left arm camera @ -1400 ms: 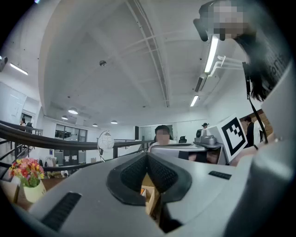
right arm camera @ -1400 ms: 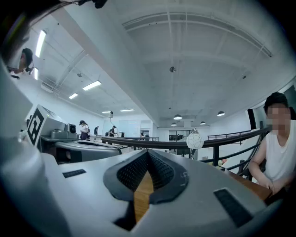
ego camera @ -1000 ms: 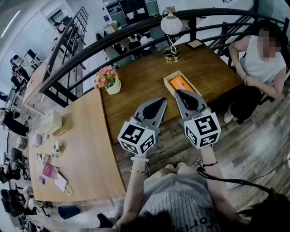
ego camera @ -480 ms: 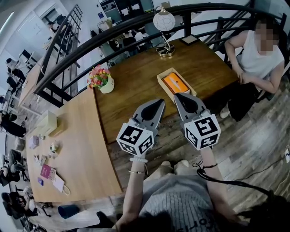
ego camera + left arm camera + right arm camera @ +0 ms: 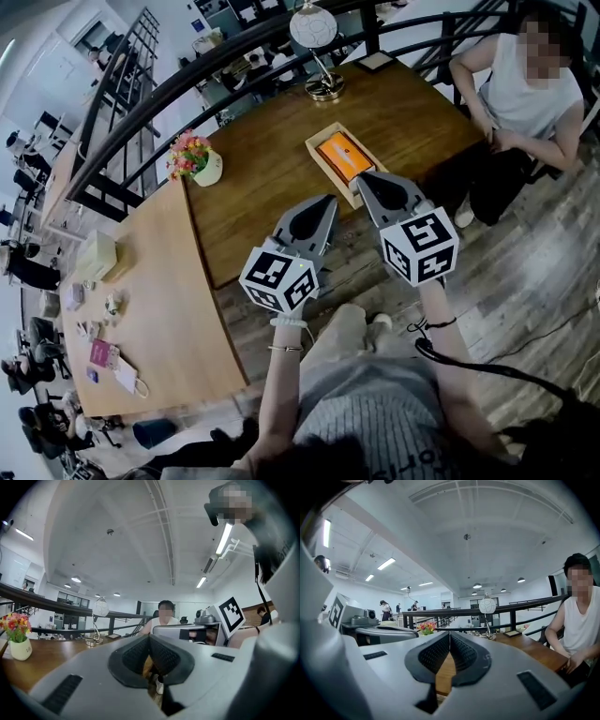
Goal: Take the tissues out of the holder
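A wooden holder point(image 5: 320, 163) with an orange tissue pack point(image 5: 344, 156) in it lies on the dark wooden table point(image 5: 272, 178), near that table's front edge. My right gripper point(image 5: 364, 178) is shut with nothing in it; its tip hovers just in front of the holder's near end. My left gripper point(image 5: 327, 202) is also shut and bare, held over the floor in front of the table's edge, left of the right one. In the right gripper view the shut jaws point(image 5: 450, 634) point level across the tabletop, and the holder is hidden below them. The left gripper point(image 5: 149, 637) view shows no holder.
A flower pot point(image 5: 197, 162) stands at the dark table's left end, a globe lamp point(image 5: 314, 37) at its far edge. A person in a white top point(image 5: 520, 94) sits at the right end. A lighter table point(image 5: 150, 309) with small items stands to the left. A black railing point(image 5: 141, 112) runs behind.
The holder and table have drifted up and left in the head view. The right gripper's tip now lies much closer to the holder's near end. Both grippers stay shut.
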Tool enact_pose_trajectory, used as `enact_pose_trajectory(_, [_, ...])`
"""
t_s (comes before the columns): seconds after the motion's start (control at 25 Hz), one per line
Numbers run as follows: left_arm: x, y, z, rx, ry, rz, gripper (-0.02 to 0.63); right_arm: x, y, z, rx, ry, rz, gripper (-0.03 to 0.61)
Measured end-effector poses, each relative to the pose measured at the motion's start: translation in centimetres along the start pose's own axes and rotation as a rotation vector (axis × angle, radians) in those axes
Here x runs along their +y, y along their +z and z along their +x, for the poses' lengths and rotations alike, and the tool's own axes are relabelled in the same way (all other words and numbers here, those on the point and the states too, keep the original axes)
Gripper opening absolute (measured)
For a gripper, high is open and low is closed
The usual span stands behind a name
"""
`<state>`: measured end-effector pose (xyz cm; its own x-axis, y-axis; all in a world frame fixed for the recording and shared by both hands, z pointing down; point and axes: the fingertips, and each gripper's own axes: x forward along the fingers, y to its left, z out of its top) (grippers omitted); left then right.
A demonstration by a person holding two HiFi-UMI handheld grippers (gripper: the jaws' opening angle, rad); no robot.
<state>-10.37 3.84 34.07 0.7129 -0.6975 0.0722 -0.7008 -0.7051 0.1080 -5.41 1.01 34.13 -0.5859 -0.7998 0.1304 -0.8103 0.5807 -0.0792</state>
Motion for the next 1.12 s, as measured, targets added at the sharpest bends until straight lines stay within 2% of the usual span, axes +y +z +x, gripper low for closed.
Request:
enact_pose_trajectory(0.28, [-0.1,0.7,0.1,0.015,0.030,0.039,0.008,-1.8,-0.5,-0.6,0.018,0.013,0.043,0.012])
enact_pose_trajectory(0.48, [1.7,-0.7,-0.6,0.046,0.091,0.014,0.008,-1.6,-1.7,0.3,0.055,0.050,0.052,0.012])
enact_pose_trajectory(0.68, [1.3,-0.3,1.2,0.040,0.057,0.015,0.008,-2.6,-1.6,1.1,0.063,0.051,0.072,0.012])
enact_pose_trajectory(0.84, [3.0,-0.9,2.2,0.057,0.061,0.012,0.008,-3.1,-2.2,3.1,0.075,0.055,0.077,0.013])
enact_pose_trajectory(1.12, [6.2,0.0,6.4,0.045,0.048,0.005,0.008,-6.4,-1.8,6.7,0.115,0.054,0.064,0.012])
